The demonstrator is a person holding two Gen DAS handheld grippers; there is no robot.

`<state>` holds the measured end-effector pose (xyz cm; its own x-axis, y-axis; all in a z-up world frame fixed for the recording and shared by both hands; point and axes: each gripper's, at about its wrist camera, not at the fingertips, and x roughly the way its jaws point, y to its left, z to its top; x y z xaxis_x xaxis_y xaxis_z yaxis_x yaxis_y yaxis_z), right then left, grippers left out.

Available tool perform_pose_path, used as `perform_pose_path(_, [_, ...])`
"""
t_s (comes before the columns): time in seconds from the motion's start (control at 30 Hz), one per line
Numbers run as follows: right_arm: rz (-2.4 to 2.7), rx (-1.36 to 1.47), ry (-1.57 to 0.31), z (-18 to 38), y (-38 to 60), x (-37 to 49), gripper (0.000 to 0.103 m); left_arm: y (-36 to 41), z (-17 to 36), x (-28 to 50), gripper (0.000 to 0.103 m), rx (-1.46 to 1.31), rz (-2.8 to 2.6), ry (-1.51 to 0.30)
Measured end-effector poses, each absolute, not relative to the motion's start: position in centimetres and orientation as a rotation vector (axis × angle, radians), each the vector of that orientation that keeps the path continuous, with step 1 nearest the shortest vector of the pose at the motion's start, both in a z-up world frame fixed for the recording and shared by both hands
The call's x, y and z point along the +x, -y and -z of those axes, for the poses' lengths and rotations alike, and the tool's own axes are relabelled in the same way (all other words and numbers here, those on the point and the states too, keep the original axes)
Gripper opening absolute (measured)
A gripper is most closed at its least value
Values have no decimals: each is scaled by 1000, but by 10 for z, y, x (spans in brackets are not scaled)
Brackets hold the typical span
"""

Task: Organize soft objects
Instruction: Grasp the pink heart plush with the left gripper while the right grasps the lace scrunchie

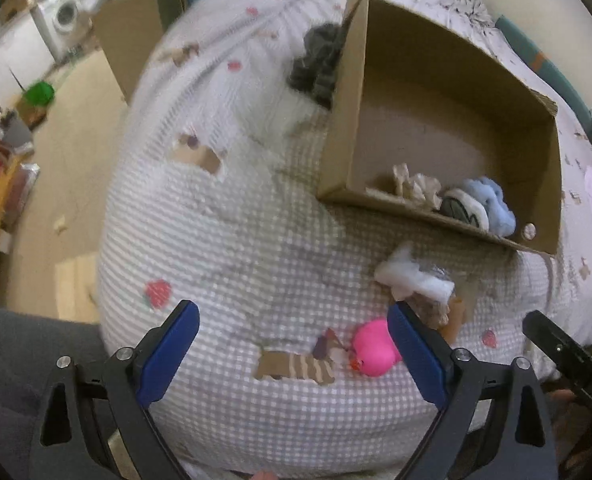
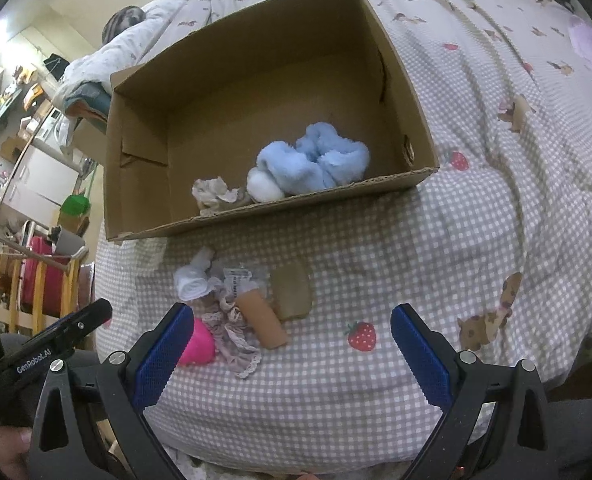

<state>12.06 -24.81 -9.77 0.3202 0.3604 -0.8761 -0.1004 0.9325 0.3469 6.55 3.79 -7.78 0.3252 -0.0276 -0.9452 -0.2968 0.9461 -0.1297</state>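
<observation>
Both grippers: black plastic frames, triangular cut-outs, silver screw heads behind each finger. Left gripper (image 1: 292, 352) and right gripper (image 2: 292, 354) carry blue textured pads (image 2: 162, 354) on the inner finger faces. White "GenRobot.AI" lettering on the neighbouring black housing. Grey clothing (image 1: 20, 344) behind the fingers.

Off the bed's edge, beige floor (image 1: 72, 168). Far back, white washing machine (image 1: 58, 16) against the wall. Nearer, green round object (image 1: 39, 93), blurred. Magenta case (image 2: 36, 276) behind yellow wooden rails (image 2: 42, 292). White cabinets (image 2: 42, 184) beyond, cluttered shelves (image 2: 12, 92) above. Grey clothed leg (image 1: 20, 360) at lower left. Teal band (image 1: 552, 76) along the bed's far side.
</observation>
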Motion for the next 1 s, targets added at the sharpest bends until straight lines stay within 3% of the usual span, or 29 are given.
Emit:
perform_pose_path(0.17, [-304,244,-1221,100,250,124,103,-18,99,67,90,-344,-53,-1334])
perform_pose_path(0.3, [-300,248,-1221,102,259,124,103,5,117,71,61,-322,9,-1383])
perform_pose_path(0.4, [-295,271,-1217,102,268,122,103,13,129,75,53,-328,41,-1421])
perform_pose_path(0.5, [-281,290,-1219,103,278,120,103,19,140,76,28,-360,81,-1481])
perform_pose_path(0.83, [-426,414,-1301,112,268,121,101,1,99,65,28,-295,7,-1353])
perform_pose_path(0.9, [-511,450,-1334,117,258,120,79,-8,92,62,28,-297,-25,-1329])
perform_pose_path(1.0, [-578,425,-1370,122,234,119,72,-20,84,61,28,-304,-66,-1298])
